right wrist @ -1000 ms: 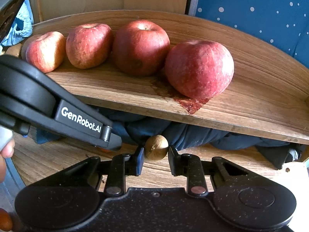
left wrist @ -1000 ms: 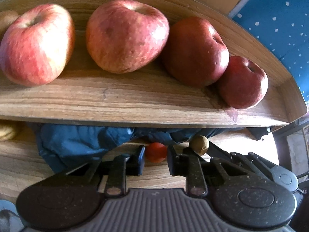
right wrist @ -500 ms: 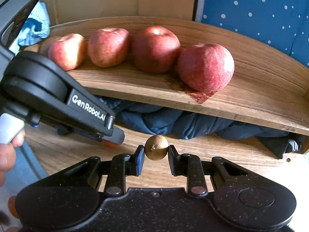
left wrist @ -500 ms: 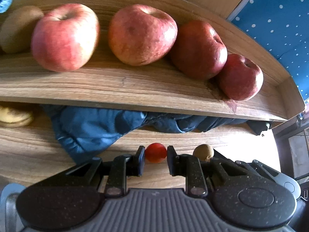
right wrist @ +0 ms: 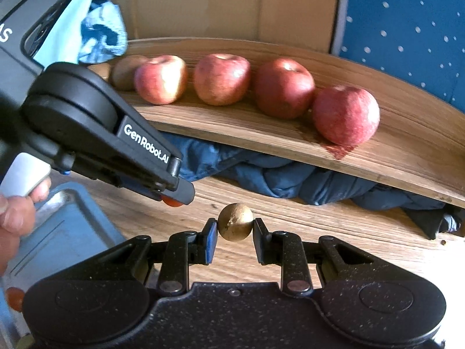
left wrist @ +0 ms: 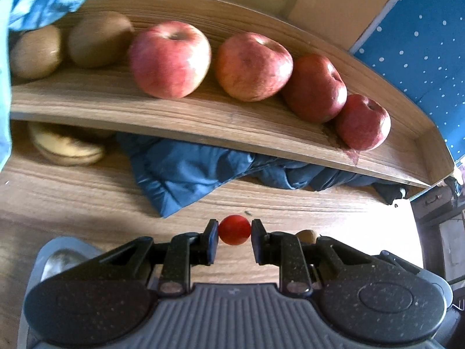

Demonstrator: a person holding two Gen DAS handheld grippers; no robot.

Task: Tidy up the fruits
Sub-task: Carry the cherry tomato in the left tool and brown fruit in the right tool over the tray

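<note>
Left gripper [left wrist: 234, 237], bottom centre of the left wrist view: 2 black fingers clamped on 1 small red tomato [left wrist: 234, 229], held above the wooden surface [left wrist: 72, 203]. The same gripper enters the right wrist view from the left edge, a person's hand [right wrist: 14, 212] on its grey handle, a sliver of the red fruit showing under its tip.

Right gripper [right wrist: 234, 231], bottom centre of the right wrist view: fingers closed on 1 small round brown fruit [right wrist: 235, 225], kind not determinable, also above the surface. A part of this fruit shows just right of the left gripper's fingers in the left wrist view.

Blue-grey tray [right wrist: 66, 232], lower left of the right wrist view, lying on the surface; 1 small orange-red item [right wrist: 13, 298] at the left edge, partly hidden.

Dark blue cloth [left wrist: 186, 174], mid-frame, bunched on the surface under the shelf, spreading right.

1 pale yellow banana-like fruit [left wrist: 66, 148], left of the cloth, under the shelf; blurred.

Wooden shelf [left wrist: 203, 122], upper half of both views, carrying 1 row: 2 kiwis [left wrist: 98, 39] at upper left, then 4 red apples [left wrist: 170, 59] running to the right, neighbours close or touching.

Behind, at the top: a cardboard-coloured panel [right wrist: 232, 3] and, upper right, blue fabric with white dots [left wrist: 421, 35].
</note>
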